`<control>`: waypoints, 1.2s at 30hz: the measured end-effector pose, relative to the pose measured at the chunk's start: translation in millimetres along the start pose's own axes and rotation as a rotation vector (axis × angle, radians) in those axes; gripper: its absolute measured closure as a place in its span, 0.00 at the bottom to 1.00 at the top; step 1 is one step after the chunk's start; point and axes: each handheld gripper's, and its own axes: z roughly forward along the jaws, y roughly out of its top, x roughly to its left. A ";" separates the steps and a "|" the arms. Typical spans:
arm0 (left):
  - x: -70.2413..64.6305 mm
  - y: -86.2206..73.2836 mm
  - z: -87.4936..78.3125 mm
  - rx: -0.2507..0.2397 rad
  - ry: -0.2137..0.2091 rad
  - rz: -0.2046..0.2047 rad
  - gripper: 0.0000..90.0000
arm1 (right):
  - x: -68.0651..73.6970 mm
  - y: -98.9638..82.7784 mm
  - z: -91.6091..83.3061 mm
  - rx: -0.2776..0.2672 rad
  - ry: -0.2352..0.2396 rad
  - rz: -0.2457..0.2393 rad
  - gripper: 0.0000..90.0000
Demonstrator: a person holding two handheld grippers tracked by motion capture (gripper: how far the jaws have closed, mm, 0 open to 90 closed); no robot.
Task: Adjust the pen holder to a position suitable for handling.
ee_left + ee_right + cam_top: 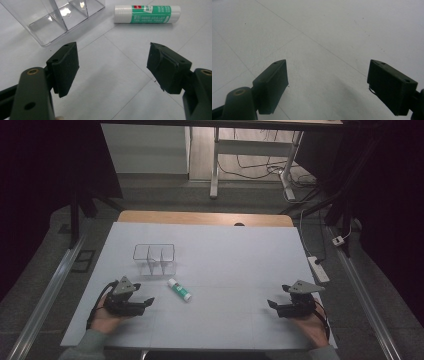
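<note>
Two things lie on the broad white surface (225,265), and both sit toward the person's left, within easy reach of one hand. That layout reads as a starting arrangement: the work looks to be putting the smaller thing into the larger, and nothing has been picked up yet.

Largest of the pair is the clear plastic box with inner dividers (154,259), standing upright with its open top facing up. Thin walls split it into compartments, and through the transparent sides in the left gripper view (57,17) every compartment looks empty. Its upright stance suits dropping something in from above.

Just beside its near corner, apart from it, lies the green-and-white glue stick (179,289), flat on its side with the white cap on (147,14). Lying down, it offers its round body to a pinch across the middle.

The left gripper (145,303) rests low near the stick, aimed toward it, jaws spread wide with only bare surface between them (113,67). The right gripper (272,306) waits well apart on the other side, jaws likewise spread and holding nothing (327,82), probably kept in reserve while the left makes the grasp.
</note>
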 end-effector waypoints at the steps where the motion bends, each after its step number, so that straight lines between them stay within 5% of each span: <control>1: 0.3 -0.1 0.3 0.002 -0.001 0.000 0.28 | 0.1 0.0 0.3 0.000 0.001 -0.001 0.18; 14: -0.5 3.8 -4.1 -0.010 0.014 -0.014 0.28 | -6.8 1.8 -0.7 -0.049 0.019 0.036 0.21; 20: 8.1 5.7 -11.6 -0.039 0.033 -0.043 0.28 | -3.6 4.0 -1.4 -0.050 0.029 0.024 0.22; 36: 38.6 23.7 -15.9 -0.024 0.130 -0.089 0.29 | 0.5 5.7 -1.9 -0.055 0.051 0.027 0.22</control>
